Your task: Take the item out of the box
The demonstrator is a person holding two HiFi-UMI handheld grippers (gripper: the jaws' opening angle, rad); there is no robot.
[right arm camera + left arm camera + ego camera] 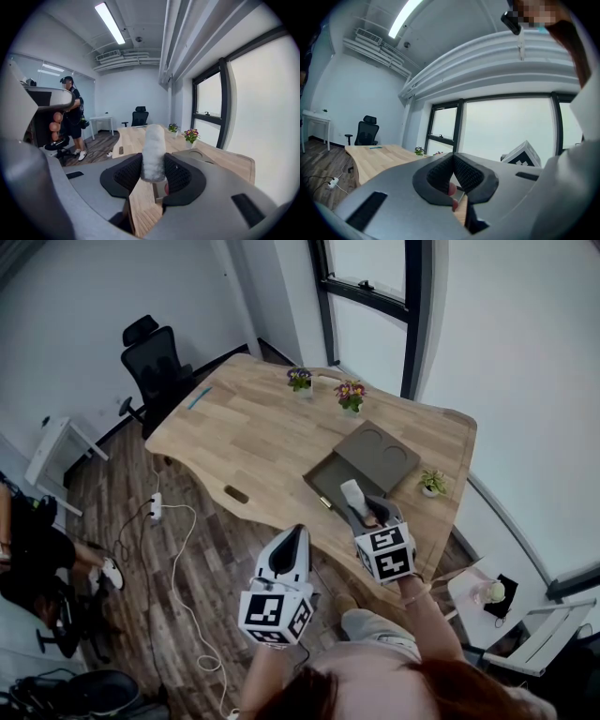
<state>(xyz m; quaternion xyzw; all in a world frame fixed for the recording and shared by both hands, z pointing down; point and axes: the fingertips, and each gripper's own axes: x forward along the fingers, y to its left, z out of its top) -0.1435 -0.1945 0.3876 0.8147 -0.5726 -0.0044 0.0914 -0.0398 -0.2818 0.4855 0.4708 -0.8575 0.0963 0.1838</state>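
An open olive-grey box (336, 474) lies on the wooden table (253, 427), its lid (380, 456) with two round recesses folded back behind it. A white fuzzy cylinder (153, 152) stands upright between the pads of my right gripper (153, 174), which is shut on it. In the head view that cylinder (352, 494) is held above the box's near end by the right gripper (361, 514). My left gripper (292, 542) hangs off the table's near edge, left of the box, shut with nothing in it; its pads (465, 174) meet at the tips.
Two small flower pots (300, 381) (351, 396) stand at the table's far side, and a small green plant (431, 482) sits right of the box. A black office chair (155, 362) is at the far left. A power strip and cable (157, 507) lie on the floor. A person (71, 117) stands at left.
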